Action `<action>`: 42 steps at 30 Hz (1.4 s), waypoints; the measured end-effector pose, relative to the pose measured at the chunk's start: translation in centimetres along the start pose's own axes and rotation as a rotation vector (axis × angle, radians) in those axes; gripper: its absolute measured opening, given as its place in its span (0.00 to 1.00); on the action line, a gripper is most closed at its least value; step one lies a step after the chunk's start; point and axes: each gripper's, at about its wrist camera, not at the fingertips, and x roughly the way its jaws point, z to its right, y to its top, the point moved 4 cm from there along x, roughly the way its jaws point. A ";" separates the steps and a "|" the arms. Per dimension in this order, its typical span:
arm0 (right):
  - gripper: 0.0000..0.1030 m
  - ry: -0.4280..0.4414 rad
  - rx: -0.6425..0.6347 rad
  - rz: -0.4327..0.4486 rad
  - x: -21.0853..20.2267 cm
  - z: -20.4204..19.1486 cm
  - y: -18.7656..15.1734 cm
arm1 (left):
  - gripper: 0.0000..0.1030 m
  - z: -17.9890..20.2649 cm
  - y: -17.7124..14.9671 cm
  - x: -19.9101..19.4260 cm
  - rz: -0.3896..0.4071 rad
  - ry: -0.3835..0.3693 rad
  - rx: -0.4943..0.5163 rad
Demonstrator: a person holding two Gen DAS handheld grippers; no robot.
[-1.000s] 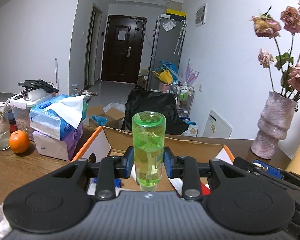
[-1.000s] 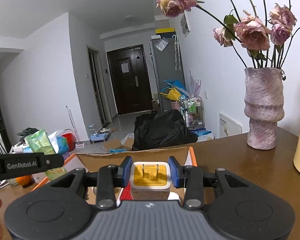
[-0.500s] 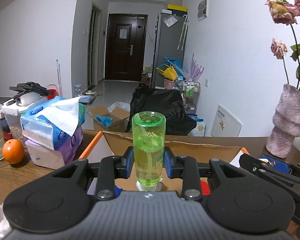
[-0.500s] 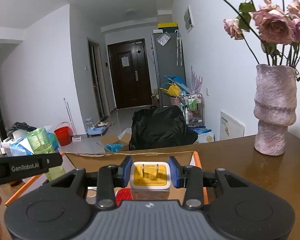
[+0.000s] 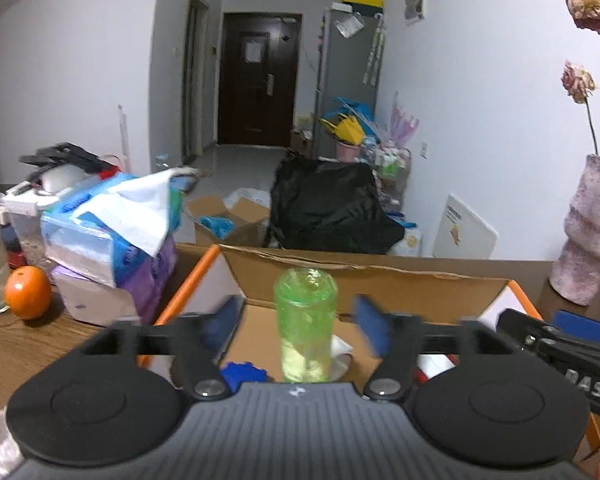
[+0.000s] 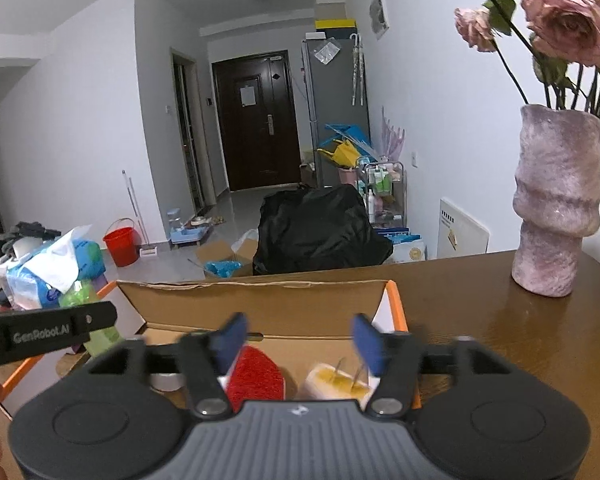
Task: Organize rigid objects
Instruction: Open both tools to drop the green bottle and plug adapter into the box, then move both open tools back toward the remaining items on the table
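— Cardboard box [image 5: 372, 284] first, since we hang everything else on it: it sits open on the wooden table [image 6: 480, 292], orange-edged flaps folded outward. What do we have beyond it?

— Past the box's far right corner we see the pink vase [image 6: 556, 208] of dried roses; off the box's left flap, a stack of tissue packs [image 5: 100, 236], and left of those an orange [image 5: 28, 298].

— And our left gripper [image 5: 296, 320]?

— It hovers over the box's left half, jaws opening. The blue pads [image 5: 224, 320] stand well clear of the green bottle [image 5: 305, 328] on both sides, so we count it released. The bottle stands upright between them, its lower end down inside the box, beside something blue [image 5: 242, 372].

— Our right gripper [image 6: 300, 340]?

— Over the box's right half, jaws also opening, though not as wide. The white-and-yellow plug adapter [image 6: 340, 380] lies inside the box, prongs up, low between the fingers. It is nearer the right-hand pad [image 6: 368, 344], but we see no grip on it. Left of it in the box lies a red object [image 6: 256, 372].

— Anything smaller?

— A round metal lid-like thing [image 6: 166, 380] at the box's near left, mostly hidden by the gripper; we cannot tell what it is.
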 end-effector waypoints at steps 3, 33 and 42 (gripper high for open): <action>0.84 -0.003 -0.005 0.008 -0.4 0.0 0.1 | 1.00 -0.1 0.2 -0.7 0.034 0.034 0.015; 1.00 -0.028 -0.063 0.067 -5.5 0.3 0.0 | 1.00 0.3 -0.4 -4.2 0.066 0.050 0.050; 1.00 -0.042 -0.081 0.078 -8.1 0.8 -1.1 | 1.00 0.1 -1.5 -6.4 0.058 0.052 0.046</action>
